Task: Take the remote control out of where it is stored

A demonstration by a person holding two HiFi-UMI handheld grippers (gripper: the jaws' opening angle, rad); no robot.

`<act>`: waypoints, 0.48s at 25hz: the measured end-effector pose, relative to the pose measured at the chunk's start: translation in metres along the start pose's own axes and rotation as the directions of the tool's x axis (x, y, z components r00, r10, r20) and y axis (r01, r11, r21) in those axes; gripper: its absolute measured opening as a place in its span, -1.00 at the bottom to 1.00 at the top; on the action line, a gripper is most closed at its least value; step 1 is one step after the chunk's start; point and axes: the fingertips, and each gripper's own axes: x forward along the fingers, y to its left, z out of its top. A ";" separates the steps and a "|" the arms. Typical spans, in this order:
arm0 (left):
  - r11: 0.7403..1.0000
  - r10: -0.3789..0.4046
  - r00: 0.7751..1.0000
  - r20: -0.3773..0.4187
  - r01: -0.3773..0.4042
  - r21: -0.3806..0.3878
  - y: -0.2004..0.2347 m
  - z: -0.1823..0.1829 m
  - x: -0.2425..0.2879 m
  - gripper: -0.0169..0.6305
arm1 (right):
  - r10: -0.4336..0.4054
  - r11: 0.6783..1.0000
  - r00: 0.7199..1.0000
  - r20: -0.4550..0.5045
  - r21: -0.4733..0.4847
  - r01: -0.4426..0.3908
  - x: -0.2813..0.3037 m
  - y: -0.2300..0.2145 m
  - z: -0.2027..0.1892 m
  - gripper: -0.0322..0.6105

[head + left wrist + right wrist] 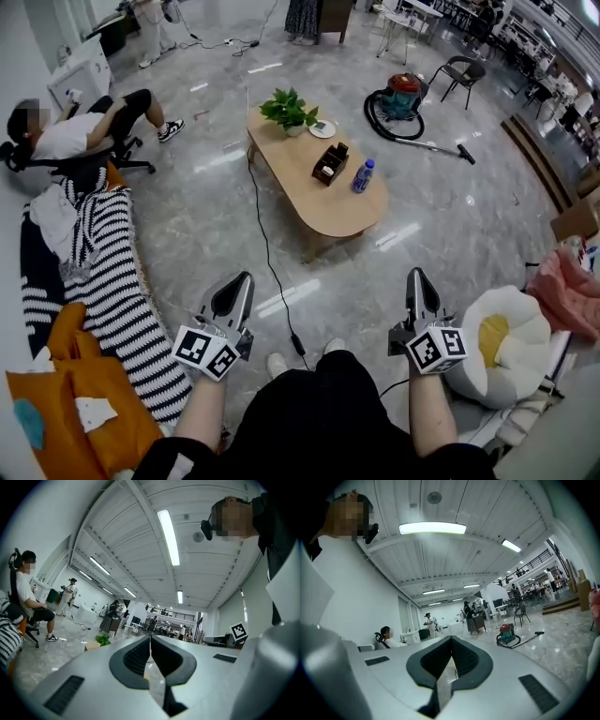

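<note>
- Well, L gripper (244, 278): jaws pressed together, nothing btwn them, held low over the floor (441, 216).
- R gripper (415, 274): jaws closed too, empty, level w/ the L one, well apart from it.
- Black storage box (330, 164) stands on coffee table (319, 211), btwn potted plant (289, 111) and blue bottle (363, 175).
- Remote: too small to make out in the box.
- Both grippers well short of the table.

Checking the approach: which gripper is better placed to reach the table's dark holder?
Probably left. Left gripper and right gripper are shut, about equally far from the dark holder, but the blue bottle stands on its right-gripper side.
</note>
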 end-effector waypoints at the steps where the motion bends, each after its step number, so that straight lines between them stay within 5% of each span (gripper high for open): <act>1: 1.000 -0.002 1.000 -0.005 0.002 0.004 -0.001 -0.001 0.002 -0.91 | 0.000 1.000 1.000 -0.006 -0.009 0.000 0.000 -0.001 -0.003 -0.88; 12: 0.998 0.048 0.999 0.009 -0.048 0.045 -0.007 0.006 0.084 -0.91 | 0.163 0.984 0.986 -0.036 -0.065 -0.165 0.066 -0.036 -0.010 -0.88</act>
